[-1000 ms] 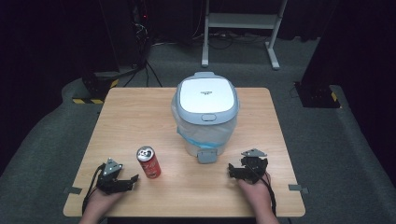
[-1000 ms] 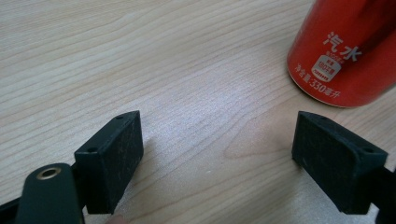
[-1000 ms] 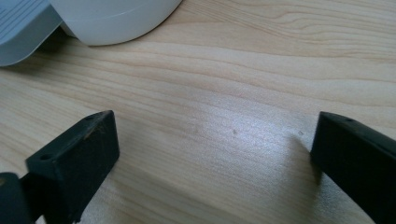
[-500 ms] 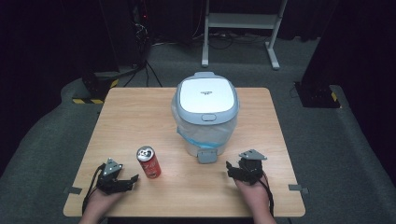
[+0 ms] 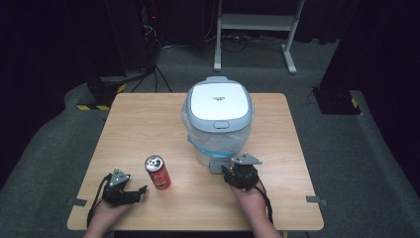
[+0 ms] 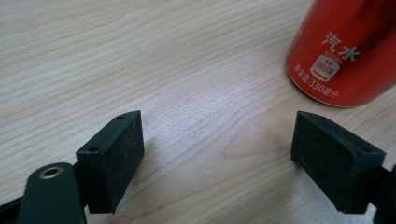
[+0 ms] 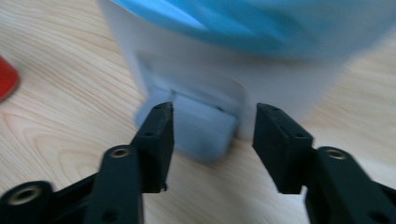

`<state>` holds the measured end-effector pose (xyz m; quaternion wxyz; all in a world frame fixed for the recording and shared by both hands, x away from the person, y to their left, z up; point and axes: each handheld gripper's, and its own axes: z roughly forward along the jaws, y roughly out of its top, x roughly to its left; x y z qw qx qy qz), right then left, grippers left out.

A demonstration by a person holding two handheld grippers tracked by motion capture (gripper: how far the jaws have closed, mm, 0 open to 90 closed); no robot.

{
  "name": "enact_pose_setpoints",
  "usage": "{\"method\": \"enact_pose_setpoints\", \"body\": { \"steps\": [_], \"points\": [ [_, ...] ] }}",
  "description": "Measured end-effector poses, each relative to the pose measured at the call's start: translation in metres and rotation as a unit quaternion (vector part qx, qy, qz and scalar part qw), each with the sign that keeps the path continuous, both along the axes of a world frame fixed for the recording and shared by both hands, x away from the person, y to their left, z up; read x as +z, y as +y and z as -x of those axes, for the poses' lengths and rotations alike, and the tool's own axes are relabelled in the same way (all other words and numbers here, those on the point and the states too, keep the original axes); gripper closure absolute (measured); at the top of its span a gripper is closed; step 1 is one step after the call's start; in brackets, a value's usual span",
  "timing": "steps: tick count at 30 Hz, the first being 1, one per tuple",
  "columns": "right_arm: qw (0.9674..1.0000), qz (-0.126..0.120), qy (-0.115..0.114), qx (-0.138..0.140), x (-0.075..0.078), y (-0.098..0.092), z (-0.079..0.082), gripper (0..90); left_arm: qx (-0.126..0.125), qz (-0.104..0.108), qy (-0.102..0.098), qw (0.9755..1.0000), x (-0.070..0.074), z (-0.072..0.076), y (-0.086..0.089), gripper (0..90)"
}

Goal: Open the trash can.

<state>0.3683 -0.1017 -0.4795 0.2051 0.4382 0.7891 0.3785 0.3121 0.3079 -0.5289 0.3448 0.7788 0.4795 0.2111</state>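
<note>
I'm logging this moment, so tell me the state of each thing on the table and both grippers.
White and grey pedal bin: lid shut, blue liner fitted, upright.
Grey foot pedal: unpressed, between the right fingers.
Red soda can: upright, untouched.
Left gripper: open, holding nothing.
Right gripper: open at the pedal.

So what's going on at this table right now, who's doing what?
A person sits at a wooden table with a gripper in each hand. The right gripper is at the foot of a white lidded bin lined with a blue bag, its open jaws on either side of the grey pedal without gripping it. The left gripper rests open on the table beside an upright red soda can, not touching it.
</note>
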Motion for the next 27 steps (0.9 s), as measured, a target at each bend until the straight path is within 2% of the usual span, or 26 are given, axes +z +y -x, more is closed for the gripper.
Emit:
{"method": "enact_pose_setpoints", "body": {
  "steps": [6, 10, 17, 27],
  "points": [
    [0.9997, 0.012, 0.001, 0.023, 0.001, 0.024, -0.004, 58.9, -0.001, 0.000, 0.000, 1.0000, 0.000, 0.000, 0.000, 17.4],
    [0.9995, 0.019, 0.002, 0.025, 0.001, 0.030, -0.005, 61.7, -0.002, 0.000, 0.000, 1.0000, 0.000, 0.000, 0.000, 17.7],
    [0.9995, 0.025, 0.006, 0.016, -0.003, 0.033, -0.008, 65.1, -0.002, 0.000, 0.000, 1.0000, 0.000, 0.000, 0.000, 18.0],
    [0.9992, 0.038, 0.010, -0.002, -0.012, 0.030, -0.012, 63.1, -0.002, 0.000, -0.001, 1.0000, 0.000, 0.000, 0.000, 18.0]
  ]
}}
